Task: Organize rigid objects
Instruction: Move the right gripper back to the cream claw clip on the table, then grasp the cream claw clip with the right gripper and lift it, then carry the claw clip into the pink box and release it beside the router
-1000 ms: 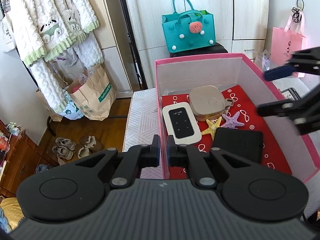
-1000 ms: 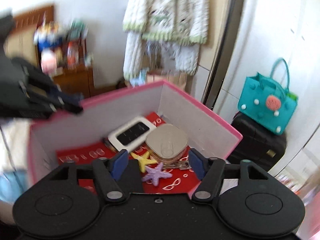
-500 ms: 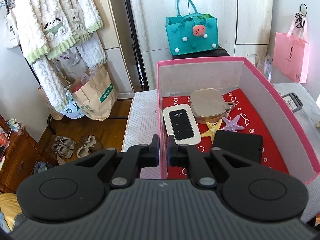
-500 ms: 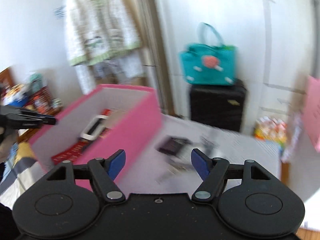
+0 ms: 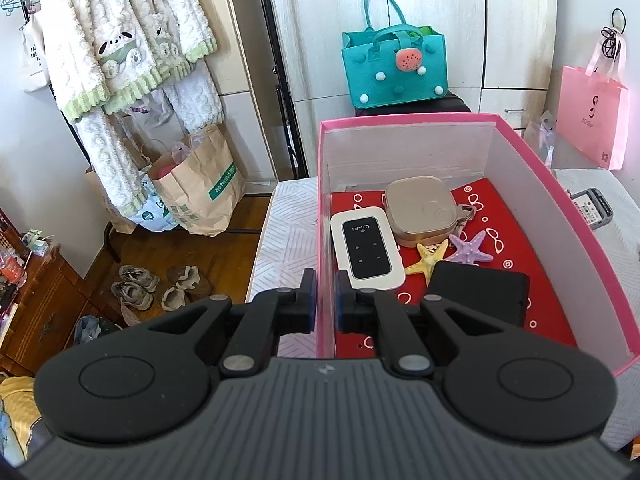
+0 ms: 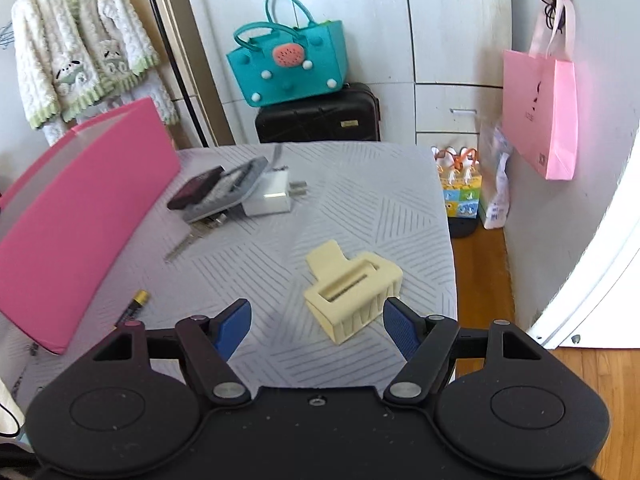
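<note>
My left gripper (image 5: 325, 300) is shut on the near left wall of the pink box (image 5: 560, 216). On the box's red floor lie a white Wi-Fi router (image 5: 366, 248), a gold square case (image 5: 422, 210), a yellow starfish (image 5: 430, 260), a purple starfish (image 5: 470, 248) and a black slab (image 5: 478, 292). My right gripper (image 6: 316, 316) hangs open over the grey table, just short of a cream hair claw clip (image 6: 352, 288). Nothing is between its fingers. The pink box (image 6: 80, 208) stands to the left of it.
Near the box lie a calculator (image 6: 228, 192) under a dark card case (image 6: 196, 192), a white charger (image 6: 272, 196), a key (image 6: 184, 244) and a battery (image 6: 134, 306). The table (image 6: 400, 200) ends at the right above wood floor. A teal bag (image 6: 288, 64) sits on a black suitcase behind.
My right gripper has swung out from above the box, rightward and down over the table, and now faces the cream clip. The left gripper kept its hold on the box wall.
</note>
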A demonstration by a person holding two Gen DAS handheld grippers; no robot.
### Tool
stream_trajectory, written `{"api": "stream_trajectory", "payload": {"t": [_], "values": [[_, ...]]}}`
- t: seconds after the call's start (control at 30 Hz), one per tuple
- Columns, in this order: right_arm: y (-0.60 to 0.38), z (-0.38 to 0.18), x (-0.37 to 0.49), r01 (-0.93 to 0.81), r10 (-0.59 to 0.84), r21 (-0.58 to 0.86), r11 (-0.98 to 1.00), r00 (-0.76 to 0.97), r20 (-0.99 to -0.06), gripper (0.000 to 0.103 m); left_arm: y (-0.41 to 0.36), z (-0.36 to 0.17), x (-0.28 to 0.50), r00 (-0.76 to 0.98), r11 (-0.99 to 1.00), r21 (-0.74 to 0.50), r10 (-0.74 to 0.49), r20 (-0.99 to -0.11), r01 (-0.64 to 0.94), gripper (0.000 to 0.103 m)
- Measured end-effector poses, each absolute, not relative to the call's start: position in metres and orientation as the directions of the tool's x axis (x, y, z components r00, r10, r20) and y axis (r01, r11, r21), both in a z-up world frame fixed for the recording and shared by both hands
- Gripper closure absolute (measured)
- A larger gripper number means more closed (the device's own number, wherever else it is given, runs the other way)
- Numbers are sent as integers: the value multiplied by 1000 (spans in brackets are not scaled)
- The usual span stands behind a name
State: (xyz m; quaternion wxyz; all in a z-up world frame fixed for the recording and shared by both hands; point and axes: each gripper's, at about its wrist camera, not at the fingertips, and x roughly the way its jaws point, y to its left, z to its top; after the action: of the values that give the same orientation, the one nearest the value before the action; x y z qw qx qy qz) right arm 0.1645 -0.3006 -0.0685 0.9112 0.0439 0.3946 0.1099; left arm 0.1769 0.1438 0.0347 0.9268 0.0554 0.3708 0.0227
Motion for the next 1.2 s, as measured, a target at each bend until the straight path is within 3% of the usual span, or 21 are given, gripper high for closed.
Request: {"api": "stream_trajectory", "payload": {"t": [0.33, 0.4, 0.43, 0.47, 0.67, 0.83, 1.2], "values": [[-288, -85, 179, -141, 148, 69, 988, 685, -713, 23, 143, 35, 177, 721, 992, 129, 86, -688, 5, 96], [-287, -85, 179, -132, 133, 56, 990, 696, -705, 32, 144, 35, 177, 719, 991, 134, 83, -689, 14, 96], [-287, -85, 180, -124, 119, 43, 991, 703, -702, 42, 144, 35, 177, 719, 990, 137, 80, -691, 21, 96], [-286, -83, 180, -129, 115, 34, 991, 702, -703, 42, 144, 35, 176, 718, 990, 138, 75, -692, 29, 96], [-287, -78, 184, -138, 178, 114, 984, 688, -704, 43, 164, 41, 175, 688, 995, 32, -46, -724, 99, 96], [-270, -67, 183, -173, 195, 102, 980, 699, -688, 43, 165, 39, 175, 695, 990, 54, -50, -718, 127, 97], [-214, 6, 169, -407, 442, 190, 893, 722, -533, 43, 169, 39, 180, 695, 980, 78, -72, -716, 181, 98]]}}
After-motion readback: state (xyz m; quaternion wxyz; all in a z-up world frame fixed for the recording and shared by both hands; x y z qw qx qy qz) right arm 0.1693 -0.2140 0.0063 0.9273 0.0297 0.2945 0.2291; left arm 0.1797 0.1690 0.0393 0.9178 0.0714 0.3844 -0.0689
